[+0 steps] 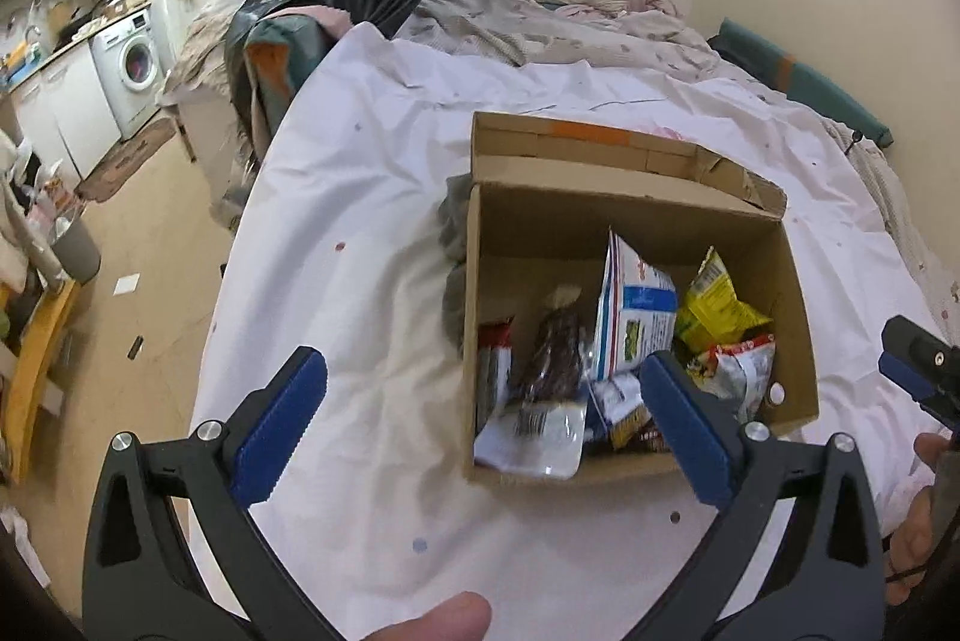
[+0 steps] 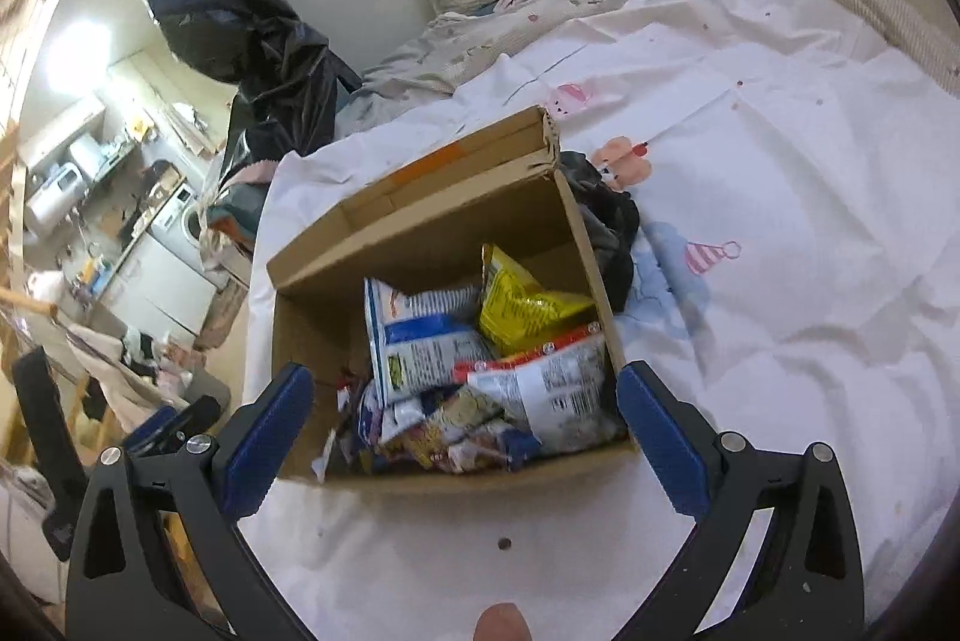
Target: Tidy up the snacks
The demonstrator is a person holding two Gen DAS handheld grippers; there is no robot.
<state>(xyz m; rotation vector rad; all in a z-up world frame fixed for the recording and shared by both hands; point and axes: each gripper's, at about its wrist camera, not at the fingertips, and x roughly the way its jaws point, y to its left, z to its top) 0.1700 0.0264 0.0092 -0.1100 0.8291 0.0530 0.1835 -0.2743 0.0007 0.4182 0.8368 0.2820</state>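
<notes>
With both the left gripper (image 1: 483, 410) and right gripper (image 2: 465, 428) spread wide and empty, found snack packets (image 2: 480, 359) piled loose in the cardboard box (image 1: 630, 215) on the bed sheet (image 2: 780, 197), probably mostly done.

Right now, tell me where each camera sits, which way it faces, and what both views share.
Left wrist: sits on the left gripper, looking forward and down at the cardboard box on the white duvet; both open blue fingers, a fingertip and the right gripper's tip show.
Right wrist: sits on the right gripper, angled down at the box from its other side; open fingers and a fingertip show.
Shared: box, yellow snack bag, blue-and-white snack bag, black plastic bag, washing machine.
</notes>
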